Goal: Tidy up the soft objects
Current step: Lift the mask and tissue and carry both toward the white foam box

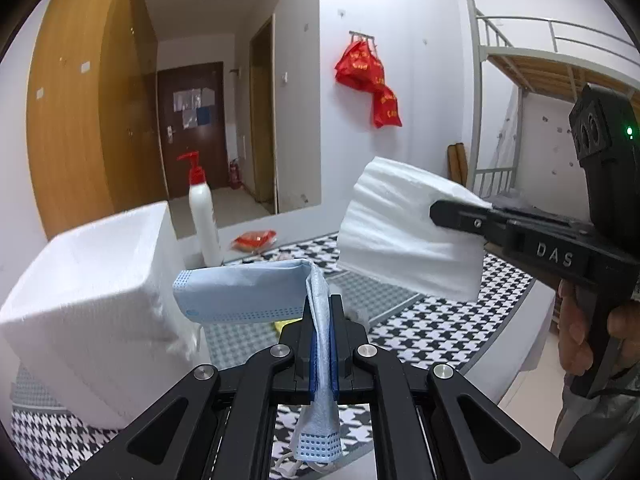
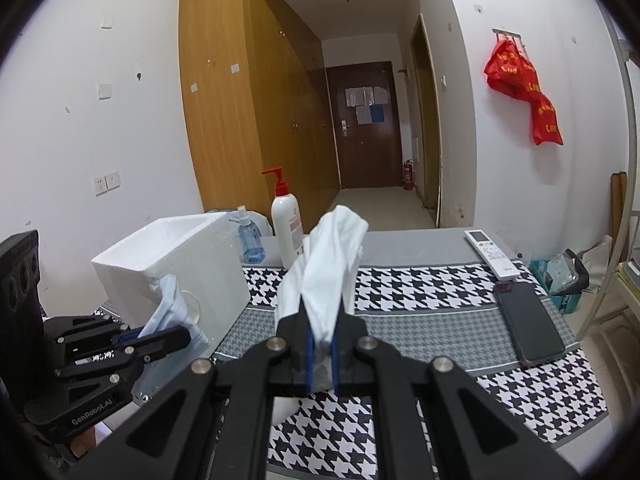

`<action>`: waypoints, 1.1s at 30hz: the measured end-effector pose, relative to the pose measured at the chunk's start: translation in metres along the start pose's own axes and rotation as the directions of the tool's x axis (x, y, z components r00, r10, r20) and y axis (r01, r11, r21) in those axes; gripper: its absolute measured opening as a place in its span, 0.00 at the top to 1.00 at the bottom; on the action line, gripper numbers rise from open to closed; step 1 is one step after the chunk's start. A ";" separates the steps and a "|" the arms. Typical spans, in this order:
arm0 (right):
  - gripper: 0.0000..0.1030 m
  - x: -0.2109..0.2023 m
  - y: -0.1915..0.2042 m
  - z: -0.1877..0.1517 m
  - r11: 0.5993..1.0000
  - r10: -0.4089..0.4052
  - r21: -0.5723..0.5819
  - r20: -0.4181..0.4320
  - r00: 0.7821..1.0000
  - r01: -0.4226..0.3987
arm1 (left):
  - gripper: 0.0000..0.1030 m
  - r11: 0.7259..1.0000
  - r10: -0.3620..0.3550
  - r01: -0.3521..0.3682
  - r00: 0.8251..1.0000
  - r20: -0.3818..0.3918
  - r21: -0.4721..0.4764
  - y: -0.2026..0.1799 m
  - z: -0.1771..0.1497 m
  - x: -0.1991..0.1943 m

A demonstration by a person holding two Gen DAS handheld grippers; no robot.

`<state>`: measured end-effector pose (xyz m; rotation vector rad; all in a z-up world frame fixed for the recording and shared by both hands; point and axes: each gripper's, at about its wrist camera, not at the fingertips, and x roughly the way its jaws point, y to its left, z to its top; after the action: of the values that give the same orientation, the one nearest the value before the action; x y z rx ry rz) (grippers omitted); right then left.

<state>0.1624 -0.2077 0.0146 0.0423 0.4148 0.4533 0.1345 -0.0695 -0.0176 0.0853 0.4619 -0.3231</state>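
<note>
My left gripper (image 1: pixel 322 312) is shut on a light blue face mask (image 1: pixel 240 292), which folds over the jaws and hangs above the patterned tablecloth (image 1: pixel 432 328). Seen from the right wrist, the left gripper (image 2: pixel 182 338) holds the mask (image 2: pixel 168 312) right beside the white foam box (image 2: pixel 176 256). My right gripper (image 2: pixel 322 340) is shut on a folded white tissue (image 2: pixel 324 268) that stands up from the jaws. In the left wrist view the right gripper (image 1: pixel 436 214) carries the white tissue (image 1: pixel 404 232) in the air at the right, apart from the foam box (image 1: pixel 92 296).
A white pump bottle (image 2: pixel 286 232) with a red top and a small blue bottle (image 2: pixel 250 238) stand behind the box. A remote (image 2: pixel 492 254) and a dark phone (image 2: pixel 528 326) lie at the table's right. A red packet (image 1: pixel 254 240) lies farther back.
</note>
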 end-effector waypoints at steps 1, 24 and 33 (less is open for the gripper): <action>0.91 -0.001 0.000 0.001 1.000 -0.003 0.000 0.004 1.000 0.003 | 0.95 1.000 0.000 0.000 1.000 0.005 0.003 0.000 0.002 0.000; 0.91 -0.009 0.004 0.017 0.999 -0.045 0.015 0.077 0.996 0.044 | 0.95 1.000 0.014 -0.015 0.991 0.134 0.008 0.011 0.047 -0.006; 0.91 -0.015 0.010 0.023 0.999 -0.043 0.013 0.136 0.990 0.041 | 0.95 0.999 0.033 -0.037 0.982 0.185 0.021 0.018 0.061 -0.016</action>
<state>0.1557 -0.2042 0.0430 0.0738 0.2828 0.4043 0.1531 -0.0573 0.0442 0.0861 0.2722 -0.2993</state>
